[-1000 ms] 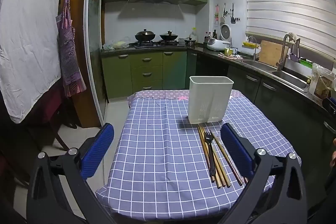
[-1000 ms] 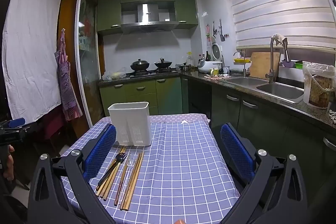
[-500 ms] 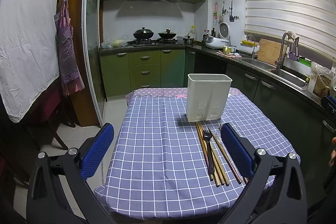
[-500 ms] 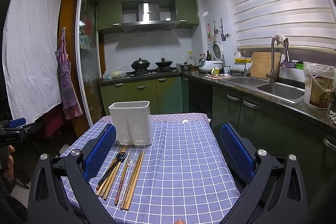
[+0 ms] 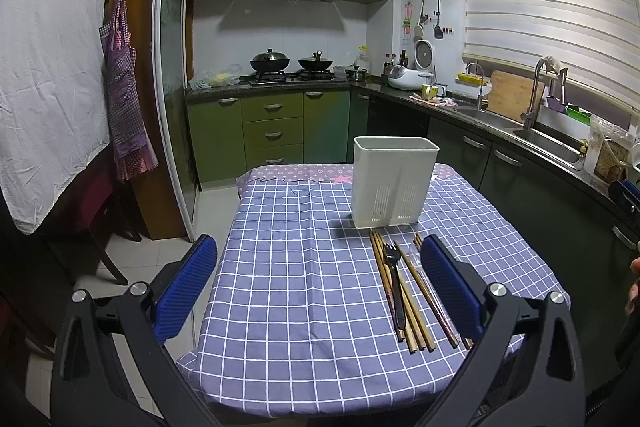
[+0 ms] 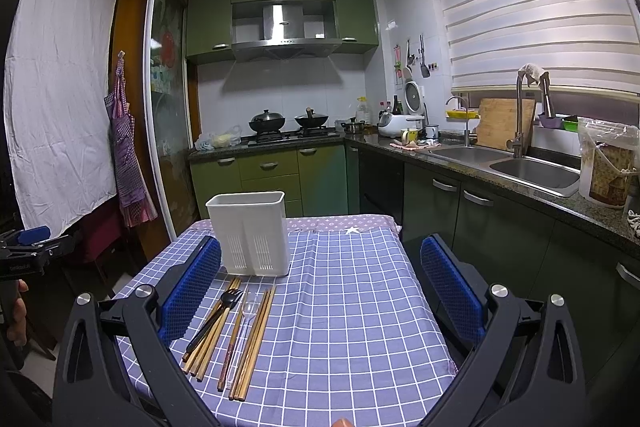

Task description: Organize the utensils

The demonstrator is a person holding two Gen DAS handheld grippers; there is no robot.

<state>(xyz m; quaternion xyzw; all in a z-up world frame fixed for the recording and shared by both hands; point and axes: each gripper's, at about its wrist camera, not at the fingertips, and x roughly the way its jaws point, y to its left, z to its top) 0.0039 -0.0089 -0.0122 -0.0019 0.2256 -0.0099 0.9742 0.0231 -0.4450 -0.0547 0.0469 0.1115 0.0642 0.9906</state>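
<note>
A white slotted utensil holder (image 5: 394, 181) (image 6: 251, 231) stands upright on the table with the purple checked cloth (image 5: 304, 275) (image 6: 352, 307). In front of it lie several wooden chopsticks (image 5: 412, 311) (image 6: 252, 343), a black plastic fork (image 5: 394, 279) (image 6: 218, 315) and a clear plastic spoon (image 6: 245, 323). My left gripper (image 5: 318, 289) hovers open above the near table edge, the utensils just inside its right finger. My right gripper (image 6: 320, 291) is open too, with the utensils near its left finger. Neither holds anything.
Green kitchen cabinets (image 5: 272, 131) and a stove with pots (image 5: 292, 65) stand behind the table. A counter with a sink (image 6: 532, 171) runs along the right. A dark chair (image 5: 92, 211) stands left of the table. A hand (image 6: 16, 315) holds the other gripper at the far left.
Both views have tilted slightly; the holder and utensils sit a bit lower and closer in the frame. Nothing on the table has moved, and both grippers stay open.
</note>
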